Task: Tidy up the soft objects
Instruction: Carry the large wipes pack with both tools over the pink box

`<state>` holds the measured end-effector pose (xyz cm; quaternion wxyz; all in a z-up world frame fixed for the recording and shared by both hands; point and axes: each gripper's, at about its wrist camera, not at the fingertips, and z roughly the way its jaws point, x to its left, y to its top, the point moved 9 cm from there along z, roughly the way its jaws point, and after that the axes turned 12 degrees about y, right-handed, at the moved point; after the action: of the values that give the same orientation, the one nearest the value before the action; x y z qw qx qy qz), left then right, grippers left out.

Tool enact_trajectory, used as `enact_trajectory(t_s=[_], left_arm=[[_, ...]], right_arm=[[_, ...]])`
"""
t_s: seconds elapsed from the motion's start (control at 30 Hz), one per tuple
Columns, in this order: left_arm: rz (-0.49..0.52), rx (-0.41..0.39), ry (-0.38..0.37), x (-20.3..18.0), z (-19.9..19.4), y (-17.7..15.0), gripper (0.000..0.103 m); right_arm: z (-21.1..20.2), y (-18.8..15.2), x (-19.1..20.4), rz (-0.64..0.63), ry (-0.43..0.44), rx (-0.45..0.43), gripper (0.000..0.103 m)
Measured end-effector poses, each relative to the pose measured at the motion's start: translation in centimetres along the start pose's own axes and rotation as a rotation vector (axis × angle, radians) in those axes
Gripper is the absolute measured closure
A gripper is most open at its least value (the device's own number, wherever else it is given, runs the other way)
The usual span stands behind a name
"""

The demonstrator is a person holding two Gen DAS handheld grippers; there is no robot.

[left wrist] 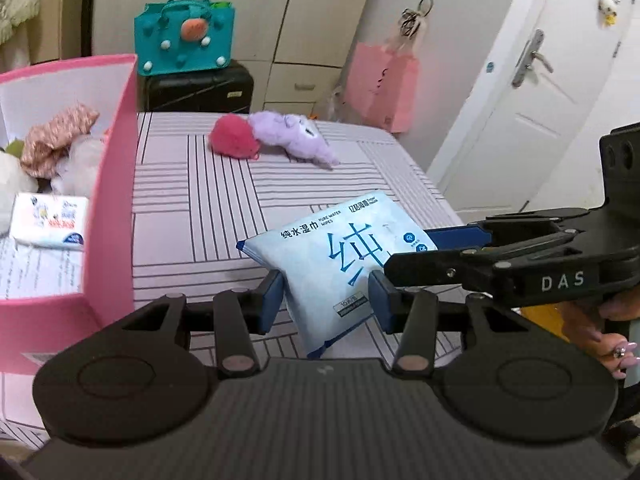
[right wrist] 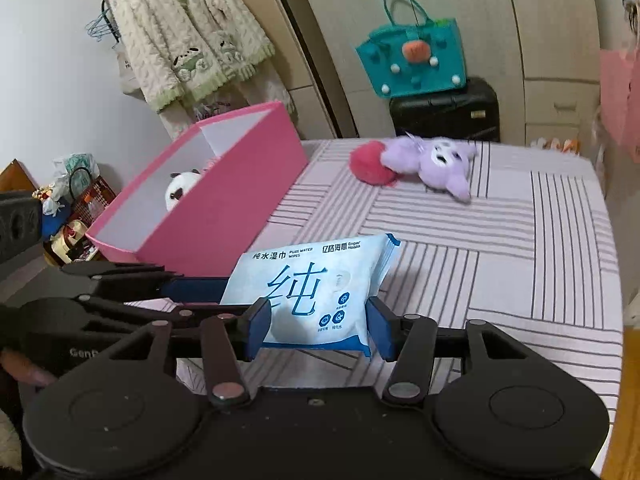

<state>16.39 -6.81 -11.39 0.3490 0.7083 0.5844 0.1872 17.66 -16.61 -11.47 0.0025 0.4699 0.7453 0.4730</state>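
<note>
A light-blue pack of wet wipes point(left wrist: 344, 264) hangs above the striped bed point(left wrist: 200, 208). My left gripper point(left wrist: 326, 306) is shut on its lower part, pads pressed against both sides. My right gripper point(left wrist: 408, 252) reaches in from the right. In its own view the right gripper point(right wrist: 318, 330) stands open, pads beside the pack point(right wrist: 316, 288) without squeezing it. The left gripper's fingers point(right wrist: 192, 288) come in from the left behind the pack. A red plush ball point(left wrist: 234, 136) and a purple plush toy point(left wrist: 292, 136) lie together farther back. The pink box point(left wrist: 116, 200) stands at the left.
The box holds a tissue pack point(left wrist: 50, 220), a pink cloth point(left wrist: 60, 136) and a panda plush point(right wrist: 180, 190). Behind the bed stand a black suitcase point(left wrist: 200, 88) with a teal bag point(left wrist: 184, 40), a hanging pink paper bag point(left wrist: 380, 84) and a white door point(left wrist: 520, 100).
</note>
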Motion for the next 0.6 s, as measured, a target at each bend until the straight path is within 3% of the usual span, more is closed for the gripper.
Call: enact_trajectory(t_s=[0.07, 0.43, 0.6], left_arm=[[0.016, -0.015, -0.004, 0.3, -1.0, 0.2, 0.058], [0.009, -0.054, 0.002, 4.1, -5.8, 1.1, 0.057], [-0.006, -0.115, 0.04, 6.7, -8.0, 2.2, 0.057]], right_arm=[[-0.3, 0.4, 1.2, -0.02, -0.002, -0.005, 0.046], [-1.3, 2.4, 7.0, -0.167, 0.025, 0.013, 0.078], [-0.2, 3.9, 9.6, -0.216, 0.065, 0.033, 0.079]])
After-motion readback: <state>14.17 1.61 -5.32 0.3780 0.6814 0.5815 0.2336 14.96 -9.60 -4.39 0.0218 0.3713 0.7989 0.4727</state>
